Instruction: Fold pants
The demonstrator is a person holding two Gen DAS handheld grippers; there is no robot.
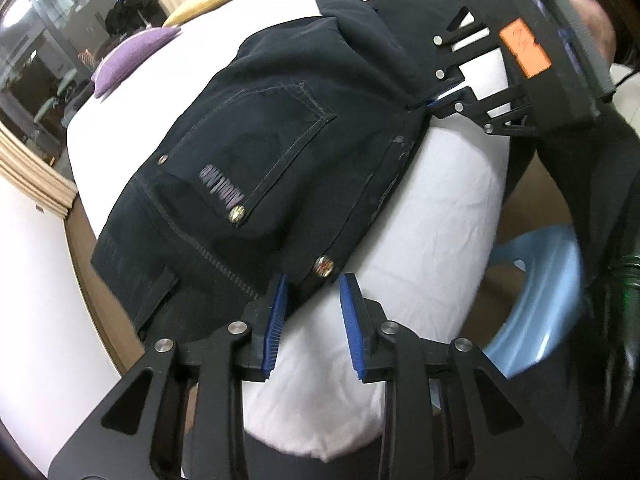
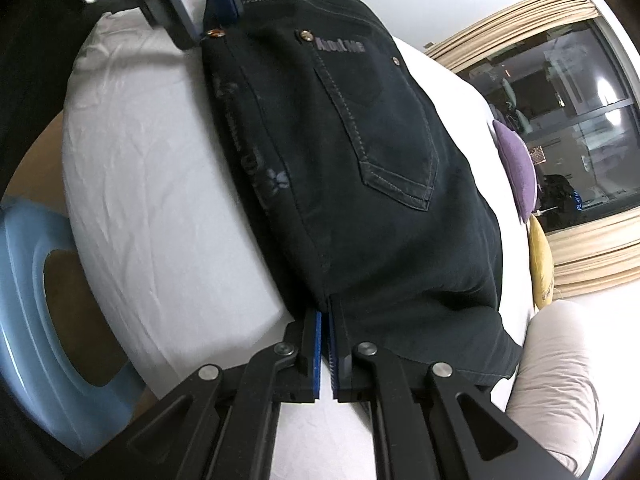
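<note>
Dark folded pants point(image 1: 280, 120) lie on a white bed point(image 1: 420, 220), back pocket and rivets facing up. My left gripper point(image 1: 314, 304) is open at the waistband corner, its blue pads either side of the riveted edge and not pressing it. In the right wrist view that gripper point(image 2: 204, 8) stands at the top left, over the same corner. My right gripper point(image 2: 326, 332) is shut on the pants point(image 2: 360, 160) at the far folded end, the seam running in between its pads. The left wrist view has the right gripper point(image 1: 428, 105) pinching the fabric at the upper right.
A purple cushion point(image 1: 132, 56) and a yellow cushion point(image 1: 208, 0) sit on the bed's far side by a dark window point(image 2: 560, 120). A pale pillow point(image 2: 560, 380) lies beyond the pants. A light blue plastic stool point(image 1: 540, 300) stands on the floor beside the bed edge.
</note>
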